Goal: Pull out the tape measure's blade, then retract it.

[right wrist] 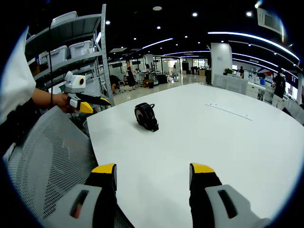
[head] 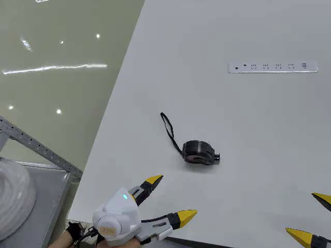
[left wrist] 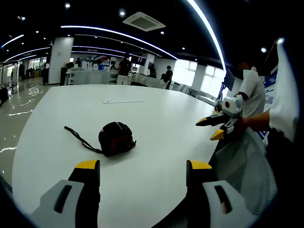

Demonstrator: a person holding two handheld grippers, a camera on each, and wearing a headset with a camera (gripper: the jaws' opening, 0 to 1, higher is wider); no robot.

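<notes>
Tape measure (head: 199, 152) sits near the bench's (head: 248, 113) front edge, blade in, strap (head: 168, 129) trailing leftward. My left tongs (head: 176, 195) and right tongs (head: 302, 213) hover there, both gaping, empty. A one-sided pinch could skid the case away.

Matt black tape measure (head: 199, 152), smooth white table (head: 248, 113), glossy floor (head: 57, 67)
</notes>
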